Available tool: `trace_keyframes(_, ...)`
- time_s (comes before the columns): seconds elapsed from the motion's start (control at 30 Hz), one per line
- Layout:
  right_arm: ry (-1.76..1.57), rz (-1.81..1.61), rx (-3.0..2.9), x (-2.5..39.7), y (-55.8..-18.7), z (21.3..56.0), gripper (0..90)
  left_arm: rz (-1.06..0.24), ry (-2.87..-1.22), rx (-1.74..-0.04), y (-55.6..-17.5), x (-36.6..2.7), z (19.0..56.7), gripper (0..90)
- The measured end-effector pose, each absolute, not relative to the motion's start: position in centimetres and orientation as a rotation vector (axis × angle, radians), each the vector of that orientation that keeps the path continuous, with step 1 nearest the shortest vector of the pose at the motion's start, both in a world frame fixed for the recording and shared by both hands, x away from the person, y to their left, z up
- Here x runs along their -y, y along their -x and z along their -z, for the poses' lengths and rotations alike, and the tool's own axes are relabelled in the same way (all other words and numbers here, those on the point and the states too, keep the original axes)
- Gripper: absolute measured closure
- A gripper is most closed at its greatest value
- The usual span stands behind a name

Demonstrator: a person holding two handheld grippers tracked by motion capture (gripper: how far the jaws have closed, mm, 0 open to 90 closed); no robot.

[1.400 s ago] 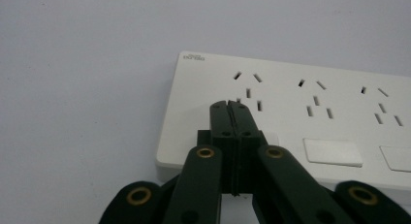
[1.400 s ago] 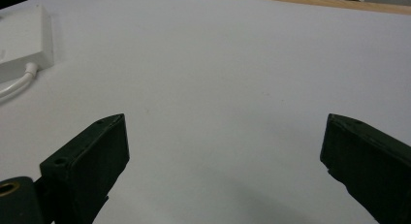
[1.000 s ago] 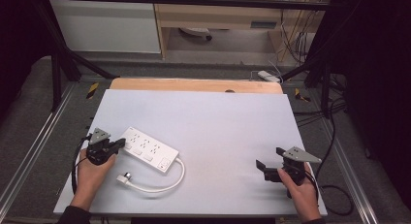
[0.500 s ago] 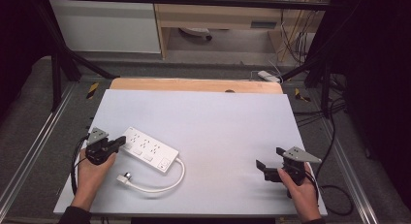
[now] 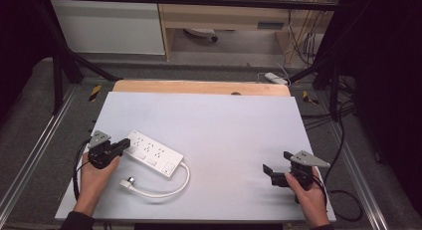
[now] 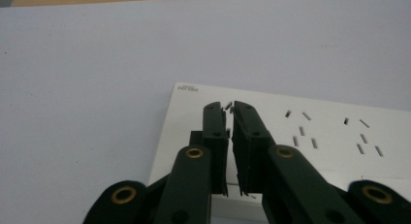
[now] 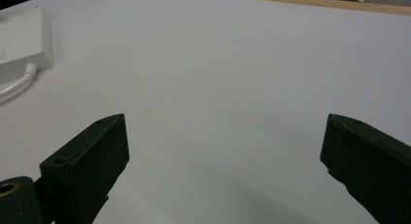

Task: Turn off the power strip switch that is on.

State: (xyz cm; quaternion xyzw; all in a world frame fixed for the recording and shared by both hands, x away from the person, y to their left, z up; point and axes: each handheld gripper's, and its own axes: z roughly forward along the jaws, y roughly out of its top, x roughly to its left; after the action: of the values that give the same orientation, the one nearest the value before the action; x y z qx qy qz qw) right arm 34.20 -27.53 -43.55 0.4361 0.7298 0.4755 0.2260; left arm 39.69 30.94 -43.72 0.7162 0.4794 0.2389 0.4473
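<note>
pale grey desk [image 5: 239, 120], bare wood strip [image 5: 199, 87] along far edge. metal rails [image 5: 356, 170] flank both sides. dark grey carpet floor [image 5: 30, 125]. white cabinet panel [image 5: 107, 26] at back left, wooden shelf unit [image 5: 224, 16] beside it. tangled black cables [image 5: 303, 36] at back right, white power adapter [image 5: 275, 78] on floor. room dim at edges.

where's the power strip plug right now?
In the high view the plug lies on the white table, near-left, just right of the left hand and in front of the power strip.
</note>
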Motion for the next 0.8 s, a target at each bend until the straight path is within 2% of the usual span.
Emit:
trace_keyframes(0.13, -1.203, -1.311, -2.014, 27.51, -34.21, 43.56, 3.9, -0.597, -1.768, -1.185, -39.67, -30.92, 43.65, 80.7)
trace_keyframes(0.6, -1.204, -1.312, -2.013, 27.54, -34.20, 43.55, 3.9, -0.570, -1.741, -1.151, -39.66, -30.38, 43.47, 64.0)
trace_keyframes(0.8, -1.204, -1.313, -2.013, 27.54, -34.20, 43.55, 3.9, -0.574, -1.737, -1.131, -39.64, -30.18, 43.39, 60.6)
